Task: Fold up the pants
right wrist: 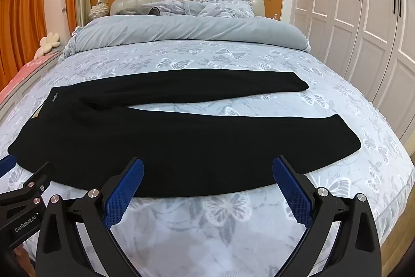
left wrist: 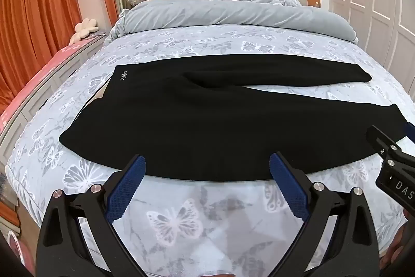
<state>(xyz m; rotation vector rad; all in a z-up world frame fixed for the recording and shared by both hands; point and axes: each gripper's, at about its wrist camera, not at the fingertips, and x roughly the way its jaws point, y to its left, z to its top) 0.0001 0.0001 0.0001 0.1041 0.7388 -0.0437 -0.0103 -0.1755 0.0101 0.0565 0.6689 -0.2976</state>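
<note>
Black knit pants (left wrist: 197,121) flat on butterfly-print bed sheet (left wrist: 181,220), legs splayed. Left gripper (left wrist: 207,168), right gripper (right wrist: 207,170): fingers wide, holding nothing, at near edge of pants. Risks: pinching sheet with fabric; uneven lift skews fold.

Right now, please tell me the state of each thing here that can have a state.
pants: unfolded, flat, legs spread apart
left gripper: open, holding nothing
right gripper: open, holding nothing
duvet: rolled back toward headboard
wardrobe doors: closed
curtains: drawn
</note>
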